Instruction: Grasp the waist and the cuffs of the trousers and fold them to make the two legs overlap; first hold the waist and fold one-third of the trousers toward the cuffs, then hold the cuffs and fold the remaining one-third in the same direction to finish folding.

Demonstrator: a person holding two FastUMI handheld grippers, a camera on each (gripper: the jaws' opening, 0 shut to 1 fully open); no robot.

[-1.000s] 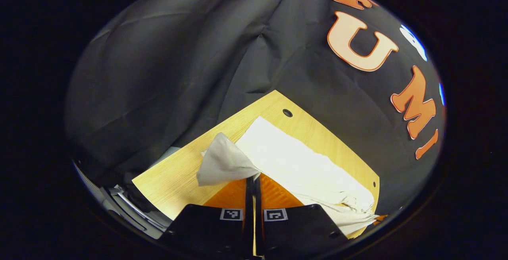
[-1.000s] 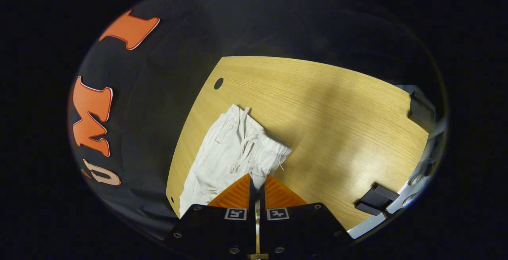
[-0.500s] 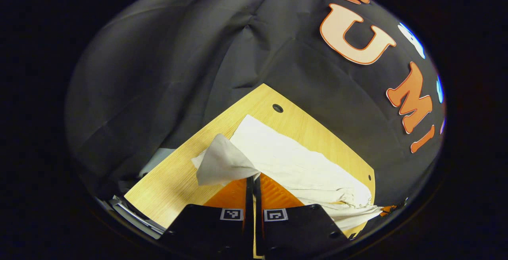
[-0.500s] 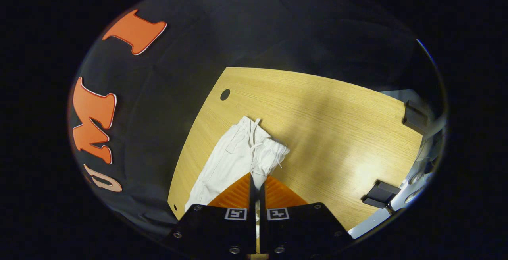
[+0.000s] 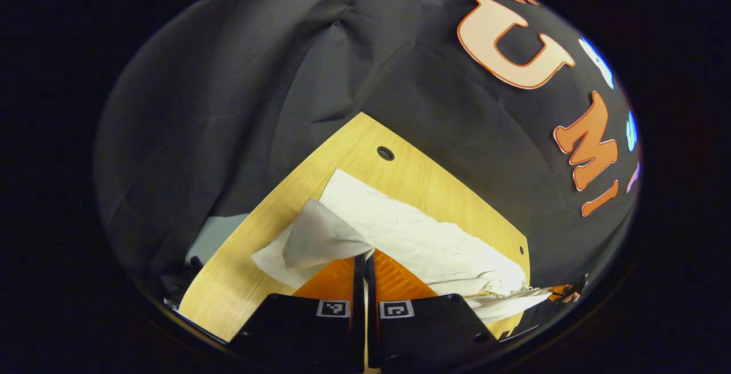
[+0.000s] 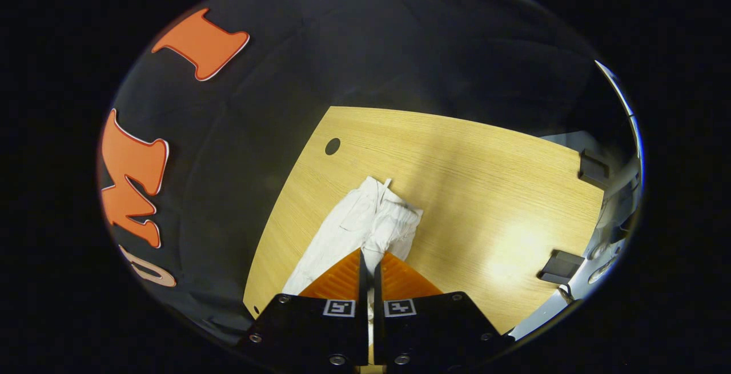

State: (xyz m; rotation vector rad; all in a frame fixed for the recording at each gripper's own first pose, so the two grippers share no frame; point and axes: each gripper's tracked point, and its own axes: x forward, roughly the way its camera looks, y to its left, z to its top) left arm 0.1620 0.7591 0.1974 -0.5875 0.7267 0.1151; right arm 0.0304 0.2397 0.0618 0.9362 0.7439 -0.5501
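- the left gripper [image 5: 364,257] is clamped on a cuff of the white trousers [image 5: 411,234], lifted off the wooden table [image 5: 245,282].
- the right gripper [image 6: 368,254] is pinched on the waist [image 6: 394,220].
- in the left gripper view the trousers' long axis runs from 11 to 4 o'clock, toward the far gripper [image 5: 562,293] at 4.
- judged: carry both ends sideways over the flat leg.

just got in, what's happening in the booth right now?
A person is folding white trousers on a wooden table with two handheld tools. The left tool is clamped on a lifted cuff end, the right tool on the waist end with the drawstring. The legs are being laid over each other; the thirds folds aren't started.
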